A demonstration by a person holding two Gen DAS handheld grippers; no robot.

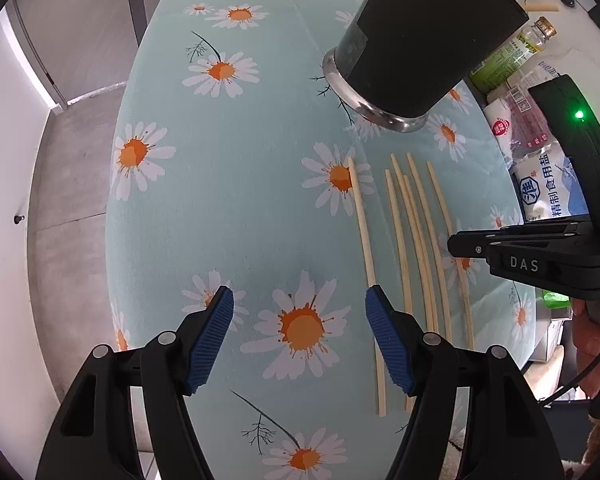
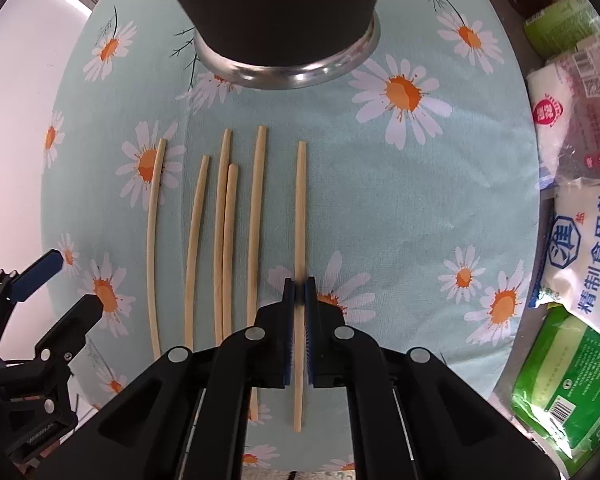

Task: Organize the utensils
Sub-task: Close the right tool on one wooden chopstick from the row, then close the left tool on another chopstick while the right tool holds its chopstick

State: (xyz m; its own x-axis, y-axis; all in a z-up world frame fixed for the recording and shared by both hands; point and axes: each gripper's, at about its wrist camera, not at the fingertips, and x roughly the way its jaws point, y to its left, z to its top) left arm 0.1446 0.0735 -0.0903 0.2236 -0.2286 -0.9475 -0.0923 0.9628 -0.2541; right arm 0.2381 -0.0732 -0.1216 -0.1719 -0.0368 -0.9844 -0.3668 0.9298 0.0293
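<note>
While six pale wooden chopsticks lie side by side on a daisy-print counter [image 2: 400, 208], the right claw [image 2: 299, 296] points straight down and pinches the rightmost chopstick [image 2: 300, 200] between its blue pads, low on the stick's length, with the tip poking out below the claw. No earlier frame is at hand, so only the clamped grip can be told. The other five chopsticks [image 2: 226, 220] rest flat on the cloth to that stick's left, two of them touching, the outermost one [image 2: 154, 240] set a little apart over a daisy. The left claw [image 1: 300, 320] hangs wide open above the cloth with nothing between its pads; its right finger [image 1: 388, 344] sits over the lower end of the leftmost stick [image 1: 364, 240]. Beyond the chopsticks' far tips stands a black holder [image 1: 428, 44] with a shiny metal base ring. Along the counter's right edge lie a white salt bag [image 2: 584, 252], a green packet [image 2: 572, 384] and bottles [image 1: 528, 40].
</note>
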